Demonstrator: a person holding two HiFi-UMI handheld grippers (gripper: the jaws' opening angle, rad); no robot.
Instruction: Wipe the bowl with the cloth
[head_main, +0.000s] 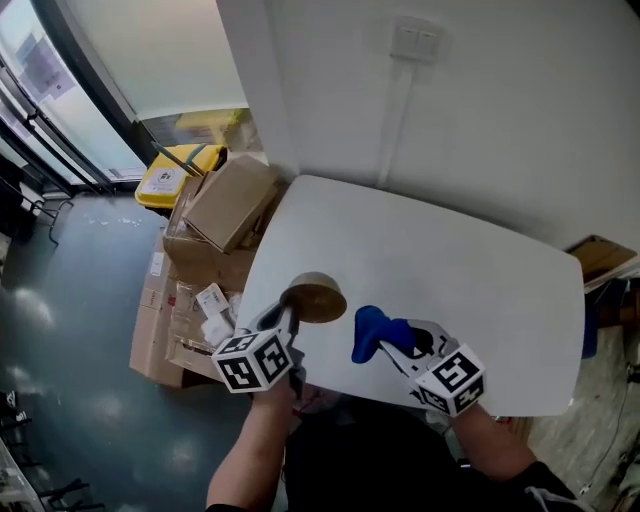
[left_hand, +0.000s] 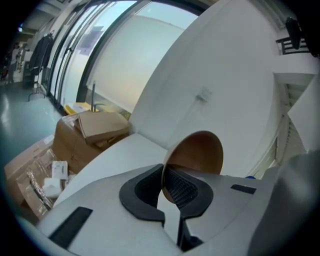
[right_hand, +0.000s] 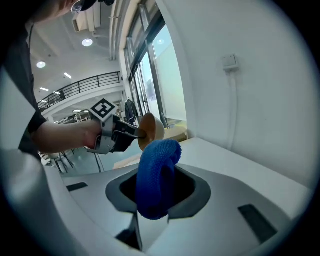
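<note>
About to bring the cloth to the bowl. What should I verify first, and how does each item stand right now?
1. Grip of left tongs on the bowl rim: ok, shut on it.
2. Grip of right tongs on the blue cloth: ok, shut on it.
3. Cloth sticking out past the tongs, enough to wipe with: ok, a folded loop protrudes.
4. Cloth touching the bowl: not ok, the head view shows a gap between them.
5. Bowl's opening turned toward the cloth: cannot tell.
</note>
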